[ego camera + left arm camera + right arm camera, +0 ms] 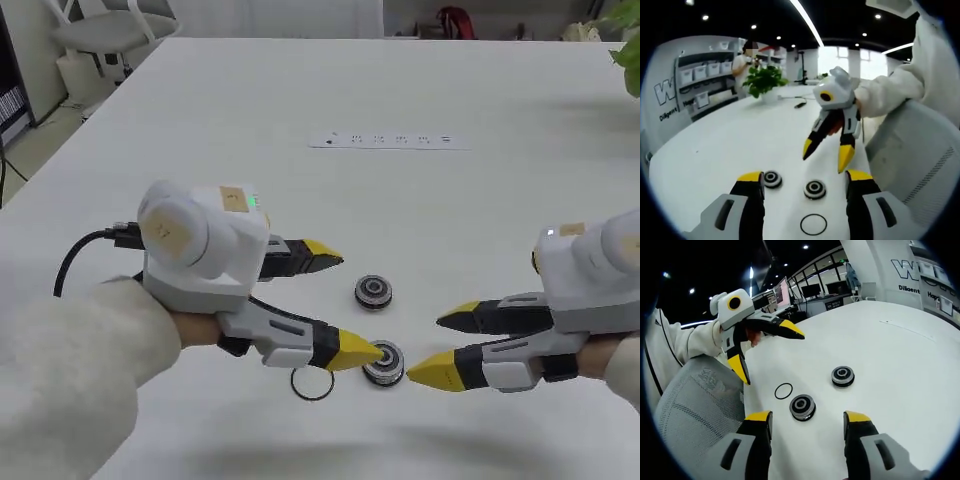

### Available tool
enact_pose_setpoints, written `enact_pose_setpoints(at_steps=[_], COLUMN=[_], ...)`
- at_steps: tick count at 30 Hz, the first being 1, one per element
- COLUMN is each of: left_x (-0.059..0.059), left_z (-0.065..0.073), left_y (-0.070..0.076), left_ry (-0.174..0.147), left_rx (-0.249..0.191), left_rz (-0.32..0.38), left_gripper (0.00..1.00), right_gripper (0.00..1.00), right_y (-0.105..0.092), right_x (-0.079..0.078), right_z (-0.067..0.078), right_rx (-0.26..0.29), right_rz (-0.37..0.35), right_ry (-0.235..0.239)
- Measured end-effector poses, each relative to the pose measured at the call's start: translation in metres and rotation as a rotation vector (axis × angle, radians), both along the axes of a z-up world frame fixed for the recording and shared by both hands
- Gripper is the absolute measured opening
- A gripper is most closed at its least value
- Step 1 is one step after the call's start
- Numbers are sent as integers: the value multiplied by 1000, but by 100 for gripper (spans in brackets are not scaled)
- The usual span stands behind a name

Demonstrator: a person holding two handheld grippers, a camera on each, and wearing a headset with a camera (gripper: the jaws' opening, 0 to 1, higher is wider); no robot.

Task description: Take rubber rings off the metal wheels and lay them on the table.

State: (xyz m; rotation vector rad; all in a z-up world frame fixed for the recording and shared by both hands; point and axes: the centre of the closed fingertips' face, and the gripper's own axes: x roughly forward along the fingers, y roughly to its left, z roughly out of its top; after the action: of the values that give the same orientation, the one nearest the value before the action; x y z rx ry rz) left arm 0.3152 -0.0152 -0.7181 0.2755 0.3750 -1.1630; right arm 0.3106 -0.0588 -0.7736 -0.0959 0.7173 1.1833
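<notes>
Two small metal wheels with dark rubber rings lie on the white table (300,190): the far wheel (373,291) (772,178) (842,375) and the near wheel (383,363) (815,189) (802,407). One loose black rubber ring (313,383) (814,224) (784,390) lies flat beside the near wheel. My left gripper (340,300) (805,176) is open, its lower yellow tip right next to the near wheel. From the other side, my right gripper (432,347) (807,416) points at that wheel, open and holding nothing.
A white power strip (390,140) lies further back on the table. A black cable (85,250) trails from the left gripper. An office chair (110,30) stands past the far left corner, and plant leaves (630,50) show at the right edge.
</notes>
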Motion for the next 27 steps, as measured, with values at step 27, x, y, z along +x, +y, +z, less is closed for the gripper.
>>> enact_pose_setpoints(at_steps=[27], left_x=[-2], left_z=[-53], left_y=[-25], left_ry=[11], left_rx=[54], left_rz=[-42], left_gripper=[44], right_gripper=[39], right_y=[16], right_x=[-6], right_z=[-25], right_rx=[-85], right_rz=[74], right_ry=[-46])
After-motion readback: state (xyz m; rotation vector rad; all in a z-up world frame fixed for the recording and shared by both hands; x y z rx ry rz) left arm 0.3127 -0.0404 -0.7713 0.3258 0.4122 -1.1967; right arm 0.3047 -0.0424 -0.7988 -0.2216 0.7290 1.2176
